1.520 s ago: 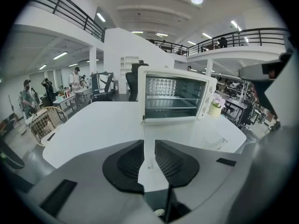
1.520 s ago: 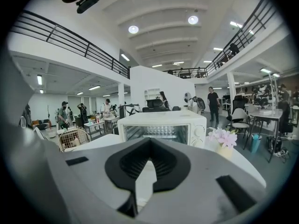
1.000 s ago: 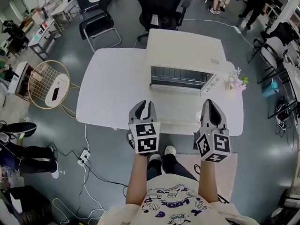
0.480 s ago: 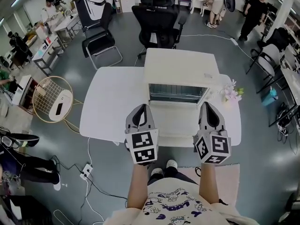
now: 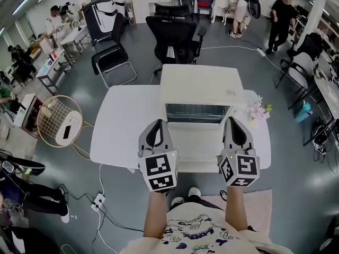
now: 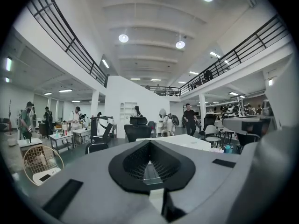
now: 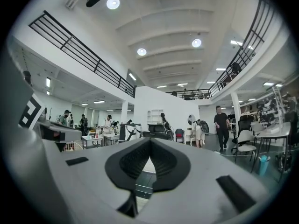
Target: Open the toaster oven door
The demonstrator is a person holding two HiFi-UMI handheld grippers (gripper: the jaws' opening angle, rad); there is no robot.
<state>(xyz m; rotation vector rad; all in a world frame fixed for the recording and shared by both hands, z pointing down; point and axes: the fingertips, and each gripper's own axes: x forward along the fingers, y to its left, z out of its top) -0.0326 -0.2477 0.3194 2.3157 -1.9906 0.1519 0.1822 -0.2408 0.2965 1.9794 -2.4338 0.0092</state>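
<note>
Left claw (image 5: 157, 130) and right claw (image 5: 234, 127), both pinched shut on nothing, hover just short of the toaster oven (image 5: 200, 86) on the surface (image 5: 122, 126), its wide front lying crosswise ahead between them, neither claw noticeably nearer.

Cream toaster oven (image 5: 201, 81), white table (image 5: 119, 126) — grey left gripper (image 5: 157, 123) and right gripper (image 5: 233, 120), black-and-white marker cubes (image 5: 158, 171)
</note>
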